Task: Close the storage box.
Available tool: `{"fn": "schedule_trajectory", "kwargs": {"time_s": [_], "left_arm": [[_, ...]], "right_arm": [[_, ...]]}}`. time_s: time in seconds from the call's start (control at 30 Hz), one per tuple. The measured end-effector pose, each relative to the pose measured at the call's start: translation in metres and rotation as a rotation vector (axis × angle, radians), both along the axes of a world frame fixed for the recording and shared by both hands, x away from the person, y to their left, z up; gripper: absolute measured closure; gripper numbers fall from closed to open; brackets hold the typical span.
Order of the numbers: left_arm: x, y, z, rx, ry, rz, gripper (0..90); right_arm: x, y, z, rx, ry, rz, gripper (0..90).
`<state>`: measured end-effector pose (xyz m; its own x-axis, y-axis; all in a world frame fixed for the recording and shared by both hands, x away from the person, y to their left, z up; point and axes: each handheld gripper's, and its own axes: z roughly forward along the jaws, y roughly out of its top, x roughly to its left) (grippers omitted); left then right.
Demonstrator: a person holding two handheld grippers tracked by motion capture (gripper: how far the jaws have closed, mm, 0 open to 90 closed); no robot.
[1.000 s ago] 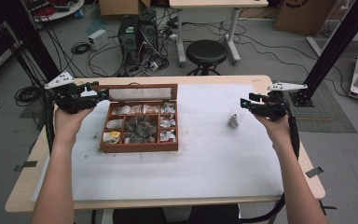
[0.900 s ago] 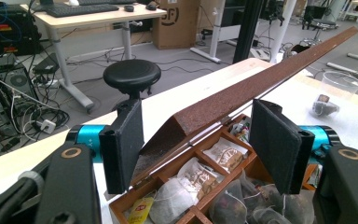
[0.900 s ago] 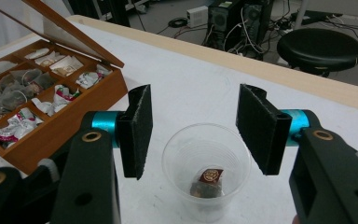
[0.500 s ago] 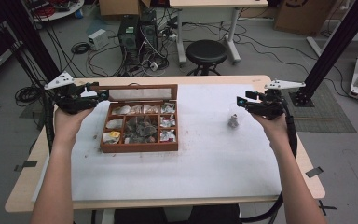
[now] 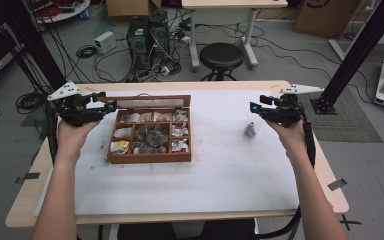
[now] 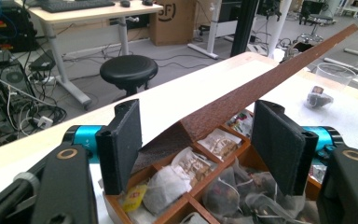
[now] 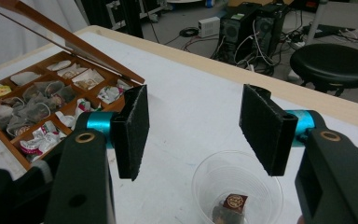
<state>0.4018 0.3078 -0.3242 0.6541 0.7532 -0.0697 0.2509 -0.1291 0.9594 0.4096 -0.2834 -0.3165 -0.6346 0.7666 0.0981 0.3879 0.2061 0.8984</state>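
A wooden box (image 5: pixel 147 156) of tea bags stands on the white mat with its lid (image 5: pixel 145 100) raised at the back. My left gripper (image 5: pixel 109 106) is at the lid's left end. The lid's edge (image 6: pixel 261 79) runs between its jaws (image 6: pixel 198 140), which have just been opening, and neither pad presses on it. My right gripper (image 5: pixel 255 107) hovers open over a clear plastic cup (image 5: pixel 250 129) holding one tea bag (image 7: pixel 228 207). Its jaws (image 7: pixel 193 126) have widened a little, and nothing is between them above the cup (image 7: pixel 237 186).
The box's compartments hold several tea bags (image 6: pixel 191 163). The table (image 5: pixel 25 200) has a wooden rim around the mat. Behind it on the floor are a black stool (image 5: pixel 221 55), computer towers (image 5: pixel 147 32) and cables. Black frame posts (image 5: pixel 355 55) stand at the right.
The right gripper has shifted slightly left, nearer over the cup. The left hand has stayed at the lid's end, and the lid stays raised.
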Motion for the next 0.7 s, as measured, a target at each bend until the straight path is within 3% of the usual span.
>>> {"fn": "schedule_trajectory", "kwargs": {"time_s": [0.7], "left_arm": [[-0.023,-0.003,-0.016,0.059,-0.042,0.004,31.5]], "right_arm": [[-0.003,0.009,-0.004,0.027,-0.001,0.018,42.1]]}}
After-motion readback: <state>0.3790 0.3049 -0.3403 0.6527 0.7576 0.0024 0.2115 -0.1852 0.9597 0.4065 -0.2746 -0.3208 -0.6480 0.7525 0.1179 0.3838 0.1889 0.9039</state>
